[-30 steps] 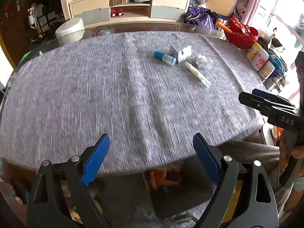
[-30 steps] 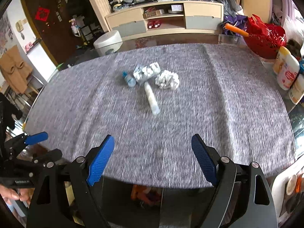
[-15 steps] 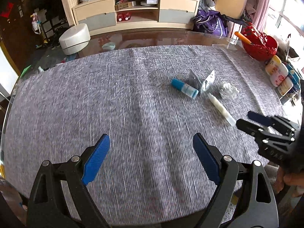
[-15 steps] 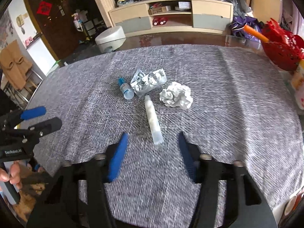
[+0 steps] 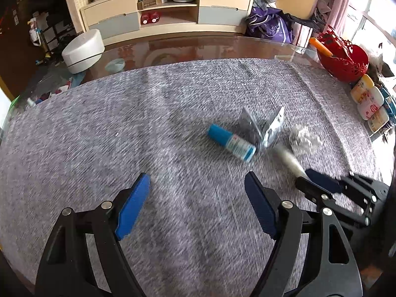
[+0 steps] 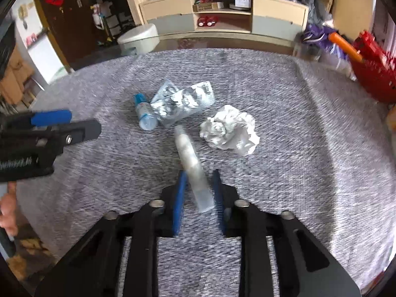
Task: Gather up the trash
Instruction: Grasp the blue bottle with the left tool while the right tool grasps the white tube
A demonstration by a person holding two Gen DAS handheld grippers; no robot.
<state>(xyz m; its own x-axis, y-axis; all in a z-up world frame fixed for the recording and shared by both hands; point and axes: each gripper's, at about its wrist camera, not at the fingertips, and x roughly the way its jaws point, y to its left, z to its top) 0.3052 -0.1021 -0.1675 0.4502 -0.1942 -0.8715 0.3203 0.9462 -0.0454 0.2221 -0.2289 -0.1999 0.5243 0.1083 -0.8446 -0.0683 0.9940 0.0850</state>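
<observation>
Right tongs (image 6: 197, 193) now narrowed around the white tube (image 6: 191, 163) (contact unclear), left tongs (image 5: 196, 204) still spread.

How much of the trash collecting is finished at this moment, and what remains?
Nothing looks collected yet. In hand: the right gripper has its jaws narrowed around the white plastic tube, though a firm grip is not clear. Left on the grey cloth: the small blue-capped bottle, the silver foil blister packs and the crumpled white paper ball. The left gripper is open and empty.
</observation>
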